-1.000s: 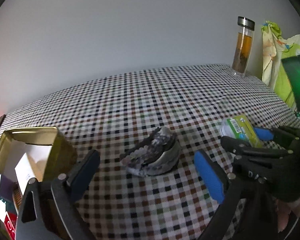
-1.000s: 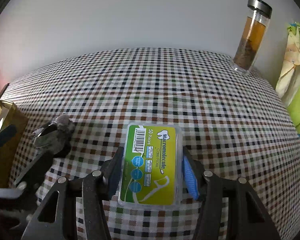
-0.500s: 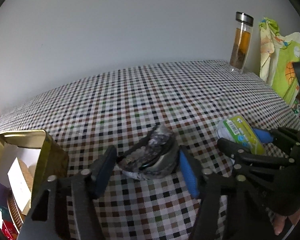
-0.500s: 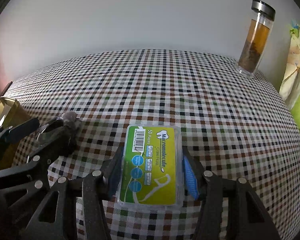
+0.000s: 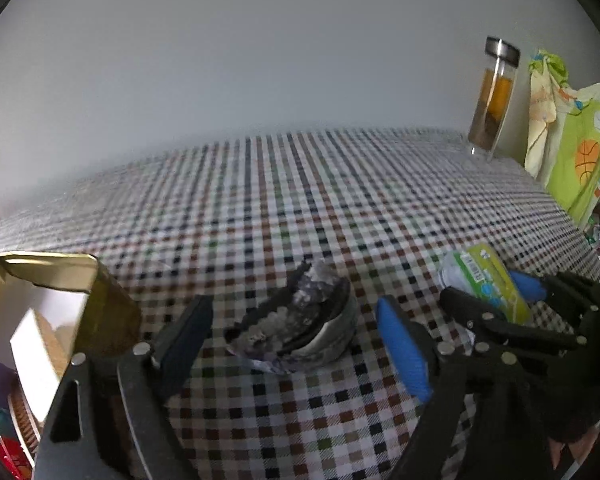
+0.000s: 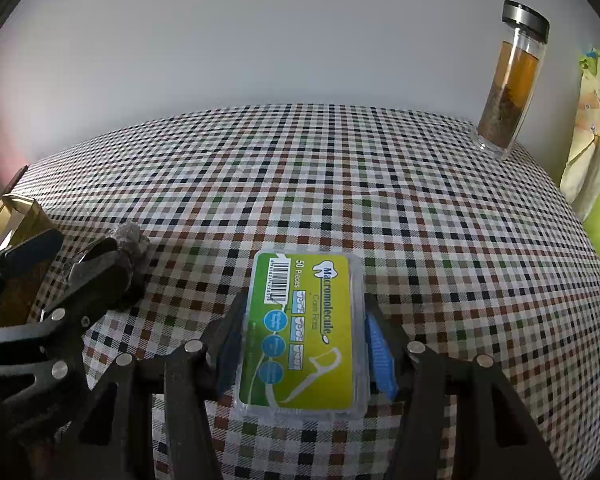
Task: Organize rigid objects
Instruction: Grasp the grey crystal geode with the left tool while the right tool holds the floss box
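On the checked tablecloth (image 6: 380, 184), your right gripper (image 6: 304, 340) pinches the green floss-pick box (image 6: 304, 332) by its long sides, both fingers pressed against the clear case. Left of that box, your left gripper (image 5: 296, 340) is spread wide around the gray hair claw clip (image 5: 296, 328), which lies on the cloth between the fingers; neither pad touches it. Further left of the box stands the open gold tin (image 5: 100, 300), with cards and small items showing inside. Far behind the box to its right, near the wall, a glass bottle (image 6: 512, 88) with a metal cap stands upright, and a green and yellow cloth (image 5: 572, 152) hangs just beside it.
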`<state>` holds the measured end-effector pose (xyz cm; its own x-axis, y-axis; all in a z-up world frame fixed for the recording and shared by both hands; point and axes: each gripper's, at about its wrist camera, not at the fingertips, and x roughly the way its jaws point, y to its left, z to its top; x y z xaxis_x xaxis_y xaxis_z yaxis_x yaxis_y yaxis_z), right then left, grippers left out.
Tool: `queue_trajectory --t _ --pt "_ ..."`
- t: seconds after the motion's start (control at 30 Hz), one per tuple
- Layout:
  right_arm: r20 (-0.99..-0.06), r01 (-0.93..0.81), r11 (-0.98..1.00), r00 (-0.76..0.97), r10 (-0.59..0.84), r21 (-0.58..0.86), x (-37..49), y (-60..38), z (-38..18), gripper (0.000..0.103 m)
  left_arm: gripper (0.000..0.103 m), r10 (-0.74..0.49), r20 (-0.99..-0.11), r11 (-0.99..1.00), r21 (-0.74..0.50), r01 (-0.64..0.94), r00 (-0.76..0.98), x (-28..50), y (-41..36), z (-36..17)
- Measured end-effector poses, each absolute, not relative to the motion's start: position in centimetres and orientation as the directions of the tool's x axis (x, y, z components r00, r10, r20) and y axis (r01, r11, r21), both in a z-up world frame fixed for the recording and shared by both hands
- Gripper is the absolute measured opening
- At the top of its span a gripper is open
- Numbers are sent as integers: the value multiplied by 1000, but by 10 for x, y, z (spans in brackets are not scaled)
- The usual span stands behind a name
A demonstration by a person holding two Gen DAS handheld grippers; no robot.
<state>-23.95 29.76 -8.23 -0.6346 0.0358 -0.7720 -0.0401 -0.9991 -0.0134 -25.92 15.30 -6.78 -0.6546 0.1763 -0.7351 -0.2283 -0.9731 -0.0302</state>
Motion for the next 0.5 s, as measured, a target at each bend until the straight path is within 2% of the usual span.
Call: queue_trajectory --t 0.13,0.2,0.5 --pt "-772 -39 -999 -635 34 -12 -239 297 -82 57 82 184 -757 -977 -71 -202 -626 -270 149 -74" --pt "-772 -38 -999 -635 33 -11 -241 299 -82 57 68 187 -775 -974 -68 -214 -603 -272 151 -78" --pt "-761 -14 -1000 -648 22 -17 -239 296 -81 57 65 170 -756 -979 -54 -199 -632 -260 145 -74"
